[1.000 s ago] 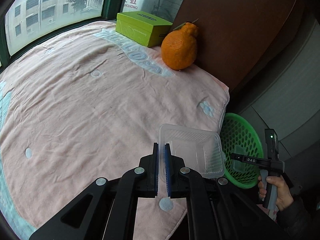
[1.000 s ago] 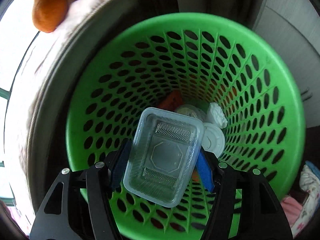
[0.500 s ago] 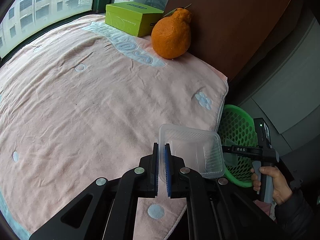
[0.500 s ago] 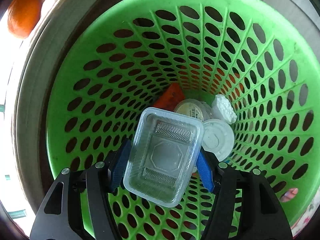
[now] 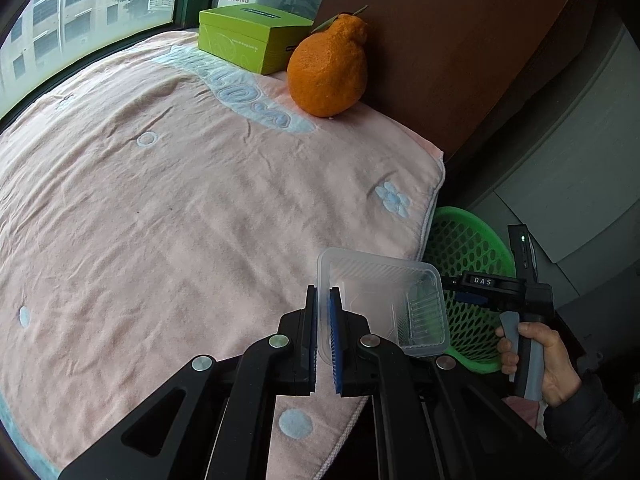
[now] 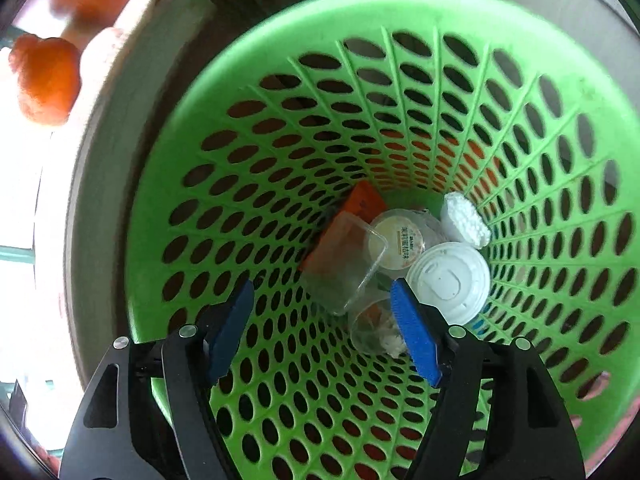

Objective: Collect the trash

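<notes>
My left gripper (image 5: 323, 292) is shut on the rim of a clear plastic container (image 5: 384, 300), held over the right edge of the pink towel (image 5: 160, 220). Beside it, lower down, stands the green perforated basket (image 5: 468, 240). In the right wrist view my right gripper (image 6: 322, 292) points down into that basket (image 6: 280, 120). Its jaws are opening and nothing is pressed between the pads. A second clear container (image 6: 344, 264) lies tilted at the bottom among a white lid (image 6: 448, 280), a paper cup (image 6: 396, 240), a foam piece (image 6: 464, 220) and an orange wrapper (image 6: 364, 204).
A large orange fruit (image 5: 328, 72) and a green box (image 5: 252, 36) sit at the far side of the towel, against a brown board (image 5: 440, 40) and a window. A person's hand (image 5: 536, 360) holds the right gripper's handle beside the basket.
The right jaws have spread and the clear container they held has dropped to the basket's bottom. The left gripper keeps its hold on its own container and has shifted slightly toward the basket.
</notes>
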Tool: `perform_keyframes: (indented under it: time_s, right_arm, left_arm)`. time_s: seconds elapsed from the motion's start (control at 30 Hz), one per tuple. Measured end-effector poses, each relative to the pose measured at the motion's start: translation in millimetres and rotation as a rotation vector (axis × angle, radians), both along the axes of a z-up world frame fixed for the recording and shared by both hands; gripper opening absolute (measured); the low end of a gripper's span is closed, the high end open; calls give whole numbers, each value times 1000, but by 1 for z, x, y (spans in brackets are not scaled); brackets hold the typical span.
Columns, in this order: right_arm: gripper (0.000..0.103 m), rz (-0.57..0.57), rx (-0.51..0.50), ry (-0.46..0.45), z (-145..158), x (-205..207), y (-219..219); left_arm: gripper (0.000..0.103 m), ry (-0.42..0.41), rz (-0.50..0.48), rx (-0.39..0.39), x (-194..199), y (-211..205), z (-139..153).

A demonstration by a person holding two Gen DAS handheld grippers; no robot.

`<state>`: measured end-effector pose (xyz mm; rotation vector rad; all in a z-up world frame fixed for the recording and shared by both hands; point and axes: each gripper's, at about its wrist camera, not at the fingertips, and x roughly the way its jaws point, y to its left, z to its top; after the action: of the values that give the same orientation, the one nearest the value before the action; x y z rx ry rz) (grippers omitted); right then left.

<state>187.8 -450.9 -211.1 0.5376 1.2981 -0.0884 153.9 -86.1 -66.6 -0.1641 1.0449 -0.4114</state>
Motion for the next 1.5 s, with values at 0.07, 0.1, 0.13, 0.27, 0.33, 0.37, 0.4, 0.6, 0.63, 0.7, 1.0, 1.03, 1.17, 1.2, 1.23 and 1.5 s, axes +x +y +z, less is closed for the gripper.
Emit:
perform_keyframes:
  time_s: [0.07, 0.1, 0.13, 0.27, 0.33, 0.37, 0.4, 0.6, 0.63, 0.7, 1.0, 1.03, 1.17, 1.2, 1.23, 1.5]
  right_arm:
    - [71, 25, -28, -23, 17, -8, 2]
    - [71, 38, -45, -37, 24, -12, 3]
    - [71, 51, -63, -53, 32, -17, 4]
    - [72, 92, -125, -128, 63, -39, 4]
    - [73, 99, -144, -161, 77, -51, 3]
    - [73, 96, -152, -177, 83, -57, 1]
    - [73, 93, -157, -192, 88, -62, -2]
    - [73, 58, -150, -253, 110, -89, -18]
    - [73, 55, -148, -260, 113, -92, -19]
    - [73, 42, -146, -274, 116, -98, -23]
    - [73, 3, -151, -302, 123, -118, -35]
    - [73, -5, -145, -301, 121, -119, -37]
    - [73, -32, -130, -295, 118, -124, -43]
    - [73, -38, -128, -294, 118, -125, -44]
    - [73, -44, -125, -295, 117, -127, -45]
    - [73, -69, -109, -297, 116, -132, -51]
  left_arm:
    - [6, -3, -19, -5, -2, -8, 1]
    - [6, -4, -29, -8, -3, -12, 1]
    - [6, -6, -40, -10, -4, -17, 2]
    - [6, -8, -86, -20, -7, -40, 3]
    - [6, -9, -114, -17, -7, -55, 4]
    - [6, -11, -129, -10, -7, -63, 3]
    - [6, -12, -144, -5, -7, -72, 3]
    - [6, -14, -232, 56, -3, -128, -7]
    - [6, -14, -242, 72, -2, -137, -10]
    - [6, 0, -263, 76, 0, -152, -16]
    - [6, 19, -342, 162, 2, -205, -43]
    - [6, 16, -350, 176, 1, -210, -46]
    - [6, 21, -380, 223, -1, -229, -58]
    - [6, 24, -386, 233, -1, -231, -61]
    - [6, 26, -391, 243, -1, -234, -64]
    - [6, 51, -402, 286, -3, -240, -79]
